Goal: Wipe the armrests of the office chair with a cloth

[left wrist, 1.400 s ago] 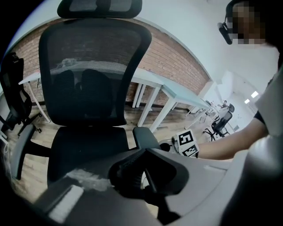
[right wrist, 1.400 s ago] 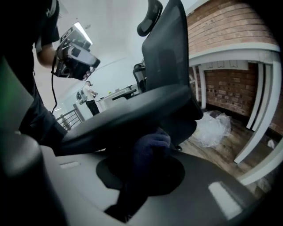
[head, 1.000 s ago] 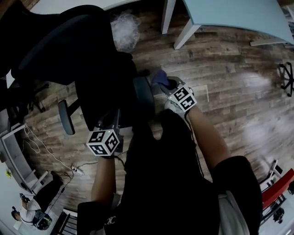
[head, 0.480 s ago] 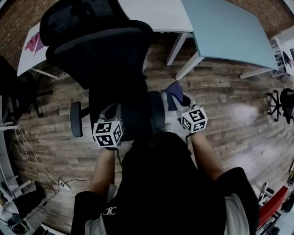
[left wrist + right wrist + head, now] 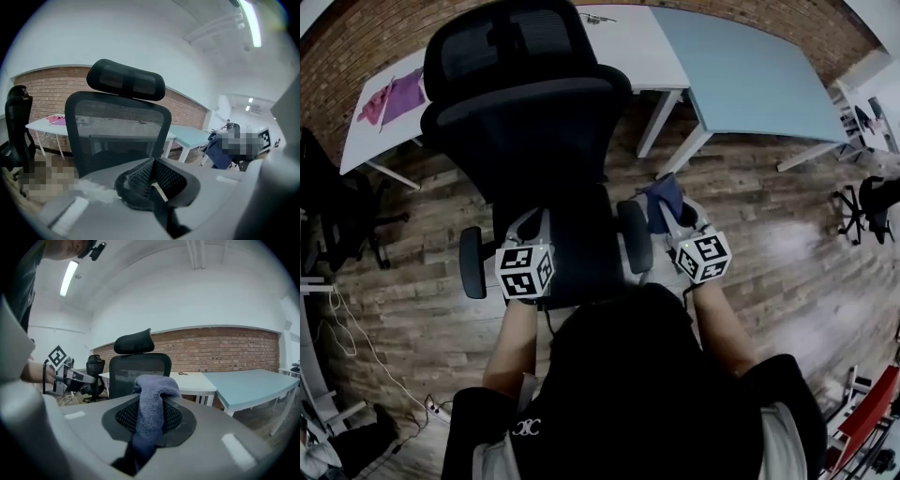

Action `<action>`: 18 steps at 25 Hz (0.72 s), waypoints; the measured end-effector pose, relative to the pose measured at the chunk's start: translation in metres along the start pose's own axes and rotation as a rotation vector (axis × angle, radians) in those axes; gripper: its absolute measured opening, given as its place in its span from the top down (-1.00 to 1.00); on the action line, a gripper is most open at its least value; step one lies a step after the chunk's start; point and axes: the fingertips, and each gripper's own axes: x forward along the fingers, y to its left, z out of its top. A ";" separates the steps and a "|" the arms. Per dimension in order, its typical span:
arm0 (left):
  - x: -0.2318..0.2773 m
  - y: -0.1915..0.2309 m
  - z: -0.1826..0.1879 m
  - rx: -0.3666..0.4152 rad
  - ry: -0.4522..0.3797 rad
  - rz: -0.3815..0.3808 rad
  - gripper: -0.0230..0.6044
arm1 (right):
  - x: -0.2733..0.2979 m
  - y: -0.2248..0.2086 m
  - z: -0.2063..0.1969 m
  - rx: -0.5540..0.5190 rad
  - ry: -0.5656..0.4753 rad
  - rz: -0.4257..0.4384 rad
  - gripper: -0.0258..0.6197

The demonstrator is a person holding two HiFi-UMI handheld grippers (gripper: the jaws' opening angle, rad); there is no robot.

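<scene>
Wooden plank floor (image 5: 769,216) fills most of the head view, with open stretches at the right and lower left. The office chair (image 5: 539,141) stands in the upper middle. It is black, with a mesh back, a separate headrest and a dark seat. Behind it, along the top edge, a white table (image 5: 619,37) meets a light blue table (image 5: 750,66), whose white legs come down at upper right of the chair. A second dark chair (image 5: 328,206) stands at the far left edge.

The chair's two armrests are dark, padded and oblong. The left armrest (image 5: 472,262) has bare floor on its outer side. The right armrest (image 5: 635,236) has bare floor to its right, and the nearest table leg is further up the frame.

The left gripper (image 5: 530,223) is at centre-left, over the seat's left edge and inside the left armrest. Its jaws are pressed together with nothing between them. The right gripper (image 5: 675,214) is just right of the right armrest, and its jaws are clamped on the cloth (image 5: 664,199). The cloth is blue-violet nubby terry, bunched above the jaws and draped down between them. It sits just beside the upper end of the right armrest, but whether it touches cannot be told.
</scene>
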 end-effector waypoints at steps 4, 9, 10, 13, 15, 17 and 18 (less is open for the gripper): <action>-0.001 0.004 -0.012 -0.010 0.021 -0.036 0.91 | -0.022 0.018 -0.006 0.020 0.016 -0.027 0.71; -0.017 -0.004 -0.013 -0.017 0.006 -0.034 0.91 | -0.045 0.024 -0.019 0.042 0.033 -0.031 0.71; -0.022 -0.007 -0.014 -0.011 0.005 -0.033 0.91 | -0.049 0.025 -0.018 0.055 0.022 -0.034 0.71; -0.039 -0.025 -0.020 0.015 -0.004 -0.027 0.91 | -0.072 0.035 -0.011 0.063 -0.034 -0.024 0.71; -0.051 -0.048 -0.025 0.043 -0.015 -0.024 0.91 | -0.101 0.043 -0.010 0.054 -0.073 -0.011 0.71; -0.066 -0.076 -0.032 0.061 -0.021 -0.030 0.91 | -0.137 0.048 -0.016 0.050 -0.093 -0.004 0.71; -0.075 -0.092 -0.038 0.059 -0.020 -0.041 0.91 | -0.157 0.050 -0.021 0.047 -0.094 0.001 0.71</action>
